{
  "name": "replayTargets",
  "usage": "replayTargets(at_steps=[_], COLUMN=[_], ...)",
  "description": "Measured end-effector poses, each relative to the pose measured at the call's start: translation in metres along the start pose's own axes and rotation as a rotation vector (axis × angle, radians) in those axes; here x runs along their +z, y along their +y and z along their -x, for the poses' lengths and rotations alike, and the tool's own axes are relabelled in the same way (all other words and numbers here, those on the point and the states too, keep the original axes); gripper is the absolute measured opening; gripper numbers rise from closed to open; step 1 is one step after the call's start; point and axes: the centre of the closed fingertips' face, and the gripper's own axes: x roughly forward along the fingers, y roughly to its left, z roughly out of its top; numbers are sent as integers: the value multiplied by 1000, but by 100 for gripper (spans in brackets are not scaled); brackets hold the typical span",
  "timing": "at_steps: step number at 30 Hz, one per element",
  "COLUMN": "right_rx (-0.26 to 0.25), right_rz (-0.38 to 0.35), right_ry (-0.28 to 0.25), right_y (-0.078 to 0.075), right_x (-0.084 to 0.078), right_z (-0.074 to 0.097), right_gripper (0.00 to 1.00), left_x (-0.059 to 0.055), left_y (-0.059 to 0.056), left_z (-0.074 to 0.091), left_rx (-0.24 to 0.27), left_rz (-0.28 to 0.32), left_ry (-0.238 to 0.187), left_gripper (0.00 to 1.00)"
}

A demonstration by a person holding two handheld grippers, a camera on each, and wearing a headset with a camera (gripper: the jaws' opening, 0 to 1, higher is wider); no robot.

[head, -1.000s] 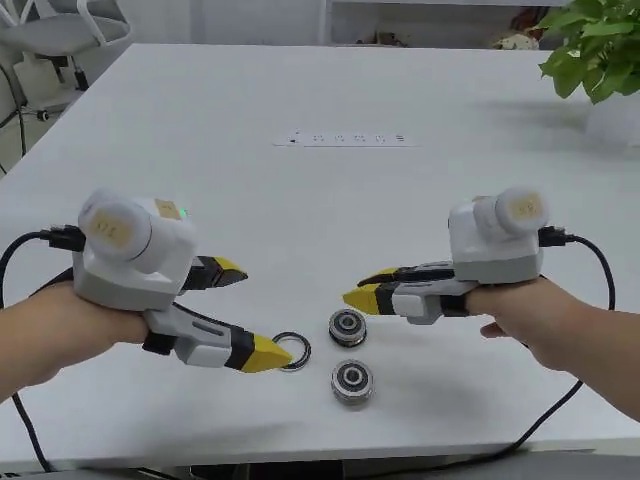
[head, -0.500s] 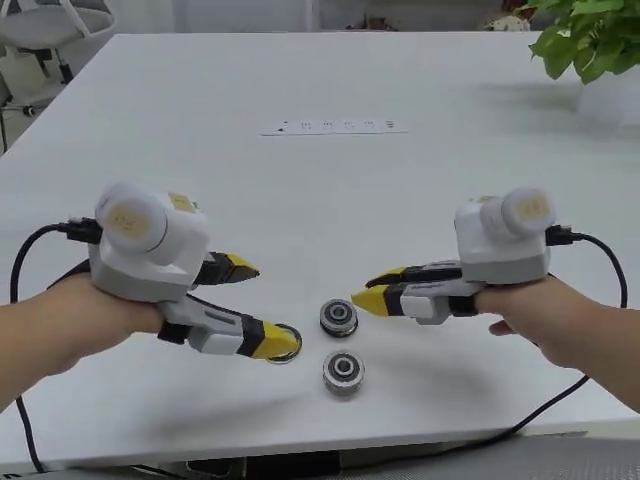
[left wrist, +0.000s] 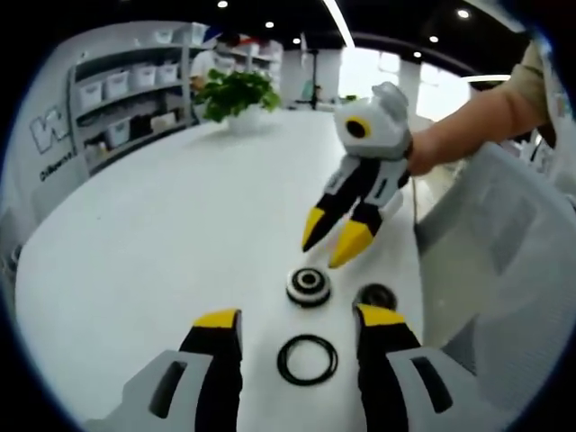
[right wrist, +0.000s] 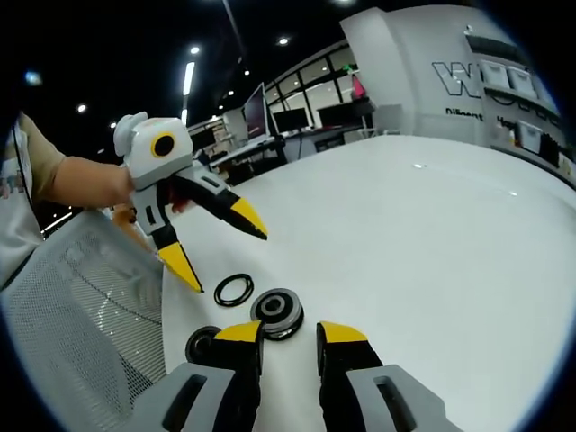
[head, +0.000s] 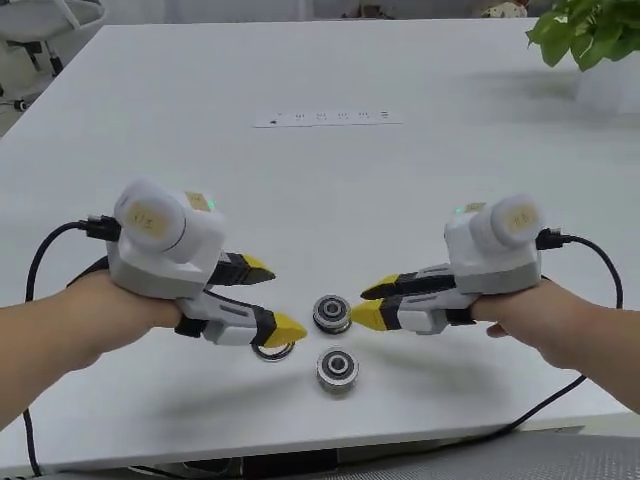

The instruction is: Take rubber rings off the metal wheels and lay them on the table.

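The white worktop (head: 450,150) carries all the pieces close to its near edge. The left gripper (head: 280,300) has its jaws spread wide and grips nothing. In the left gripper view a loose rubber ring (left wrist: 280,360) lies flat on the worktop between them. The right gripper (head: 368,303) has its jaws parted more narrowly, also empty, with its tips just beside the farther metal wheel (head: 331,312). The nearer metal wheel (head: 337,367) lies beside that one, closest to the edge.

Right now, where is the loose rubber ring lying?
In the head view the loose rubber ring lies on the table, left of the two metal wheels, under the left claw; the left gripper view shows it between that claw's open jaws.
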Motion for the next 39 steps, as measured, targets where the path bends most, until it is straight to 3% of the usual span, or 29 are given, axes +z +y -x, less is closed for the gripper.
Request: replayTargets(at_steps=[14,21,29,39], right_rx=[27,23,20,13], right_rz=[69,92,83,83], right_ry=[50,52,40,30], right_y=[4,1,0,0], right_x=[-12,-13,-13,-13], right_z=[-10,-10,-11,-12], right_gripper=[17,8,7,6], left_x=[3,5,6,5], left_y=[-4,-10,-15,-4], left_z=[-19,-30,-40,-41], left_rx=[-38,-64,-79,-16], left_rz=[-6,-11,-24,-26], left_ry=[3,7,12,25], left_gripper=[41,34,27,14])
